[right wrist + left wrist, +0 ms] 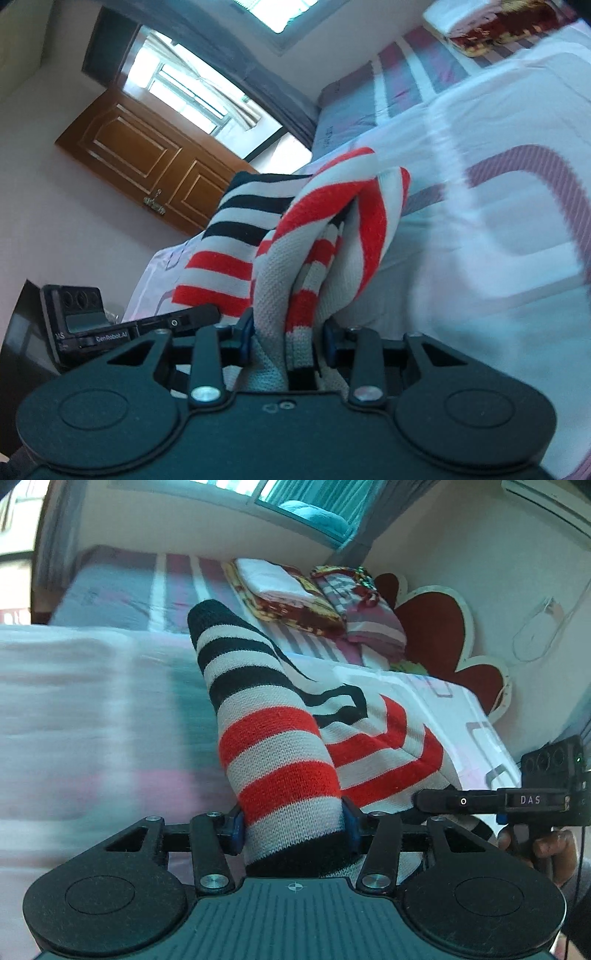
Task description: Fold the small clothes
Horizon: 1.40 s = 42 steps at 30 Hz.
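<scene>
left gripper (293,829) clamped on a sleeve of the red, black and white striped knit garment (273,746), which rose from between its blue pads | right gripper (288,341) clamped on bunched folds of that garment (325,236) | garment held above the white and pink bed cover (92,701), its body draping toward the right gripper (517,801)

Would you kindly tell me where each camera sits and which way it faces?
Left wrist: behind the left claw, facing along the bed toward folded linens; the right claw and the person's hand show.
Right wrist: behind the right claw, tilted, facing a wooden door; the left claw shows.
Shared: the striped garment, gripped by both.
</scene>
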{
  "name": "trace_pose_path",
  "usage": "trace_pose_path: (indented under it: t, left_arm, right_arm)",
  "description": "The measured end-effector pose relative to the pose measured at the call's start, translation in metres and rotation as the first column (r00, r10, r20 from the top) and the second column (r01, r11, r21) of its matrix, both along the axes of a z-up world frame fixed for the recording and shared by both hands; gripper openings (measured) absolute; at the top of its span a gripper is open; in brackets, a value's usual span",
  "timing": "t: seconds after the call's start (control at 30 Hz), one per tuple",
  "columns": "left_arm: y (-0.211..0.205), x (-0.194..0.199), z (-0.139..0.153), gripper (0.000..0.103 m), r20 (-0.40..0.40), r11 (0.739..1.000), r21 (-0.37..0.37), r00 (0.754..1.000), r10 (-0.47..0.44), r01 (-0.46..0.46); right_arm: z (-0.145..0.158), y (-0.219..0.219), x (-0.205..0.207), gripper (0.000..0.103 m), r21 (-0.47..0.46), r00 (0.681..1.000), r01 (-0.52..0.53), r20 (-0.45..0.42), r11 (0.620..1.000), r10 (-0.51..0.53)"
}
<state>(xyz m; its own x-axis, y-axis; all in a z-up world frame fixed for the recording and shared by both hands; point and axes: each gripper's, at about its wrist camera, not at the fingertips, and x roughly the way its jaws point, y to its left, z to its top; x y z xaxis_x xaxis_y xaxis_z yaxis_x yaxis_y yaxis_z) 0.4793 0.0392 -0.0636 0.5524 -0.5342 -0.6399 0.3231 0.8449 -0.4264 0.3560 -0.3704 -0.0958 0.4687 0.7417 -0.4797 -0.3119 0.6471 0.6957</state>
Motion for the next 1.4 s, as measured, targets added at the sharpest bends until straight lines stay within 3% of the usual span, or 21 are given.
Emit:
trace_pose_path:
  t: [0.2,0.37,0.47,0.57,0.63,0.7,0.8,0.83,1.0,1.07,1.13,1.17,1.27,1.3,1.4]
  left_arm:
    - [0.103,-0.041,0.016,0.049,0.005,0.996,0.068,0.998,0.057,-0.057]
    - [0.194,-0.075,0.021,0.049,-0.010,0.984,0.143,0.994,0.111,-0.108]
    - [0.235,-0.089,0.015,0.049,-0.027,0.976,0.179,0.991,0.135,-0.128]
    - [0.265,-0.100,-0.002,0.050,-0.054,0.977,0.165,0.988,0.148,-0.138]
    - [0.271,-0.102,-0.019,0.054,-0.075,0.978,0.161,0.987,0.144,-0.130]
    - [0.275,-0.110,-0.034,0.062,-0.044,0.977,0.154,0.987,0.156,-0.148]
    - [0.276,-0.118,-0.043,0.093,0.016,0.957,0.206,0.979,0.205,-0.204]
    - [0.276,-0.120,-0.046,0.097,0.024,0.950,0.220,0.975,0.222,-0.222]
    - [0.276,-0.124,-0.039,0.097,0.025,0.945,0.201,0.966,0.257,-0.256]
    - [0.284,-0.140,-0.028,0.097,0.050,0.944,0.182,0.961,0.271,-0.275]
    - [0.291,-0.154,-0.018,0.097,0.091,0.940,0.179,0.956,0.278,-0.290]
    - [0.293,-0.153,-0.015,0.097,0.104,0.934,0.177,0.950,0.295,-0.310]
    - [0.299,-0.138,-0.017,0.097,0.076,0.925,0.126,0.933,0.351,-0.358]
    - [0.297,-0.133,-0.020,0.097,0.067,0.920,0.141,0.931,0.360,-0.366]
    - [0.292,-0.127,-0.034,0.097,0.028,0.918,0.157,0.931,0.364,-0.364]
  right_arm:
    - [0.001,0.094,-0.019,0.034,0.011,0.999,-0.046,0.000,0.999,0.046]
    - [0.020,0.093,-0.021,0.034,0.023,0.994,-0.108,-0.016,0.994,0.108]
    - [0.010,0.101,-0.017,0.034,0.037,0.989,-0.140,-0.032,0.989,0.141]
    - [-0.002,0.109,-0.019,0.034,0.043,0.987,-0.150,-0.052,0.988,0.152]
    - [-0.013,0.119,-0.021,0.034,0.014,0.987,-0.144,-0.071,0.990,0.144]
    - [-0.025,0.121,-0.017,0.034,-0.027,0.988,-0.119,-0.100,0.993,0.116]
    - [-0.034,0.114,-0.013,0.031,0.003,0.990,-0.097,-0.105,0.995,0.096]
    - [-0.032,0.116,-0.014,0.031,-0.011,0.991,-0.094,-0.099,0.995,0.093]
    - [-0.030,0.121,-0.029,0.032,-0.034,0.994,-0.083,-0.069,0.996,0.081]
    - [-0.021,0.119,-0.039,0.041,-0.073,0.997,-0.057,-0.050,0.996,0.054]
    - [-0.002,0.107,-0.050,0.072,-0.120,1.000,0.028,-0.003,0.992,-0.028]
    - [0.006,0.101,-0.054,0.074,-0.127,0.998,0.053,0.040,0.990,-0.048]
    - [0.029,0.102,-0.045,0.064,-0.118,0.995,0.054,0.085,0.992,-0.044]
    - [0.032,0.110,-0.039,0.055,-0.136,0.996,0.045,0.083,0.990,-0.034]
    - [0.030,0.139,-0.023,0.051,-0.218,0.998,-0.020,0.049,0.976,0.032]
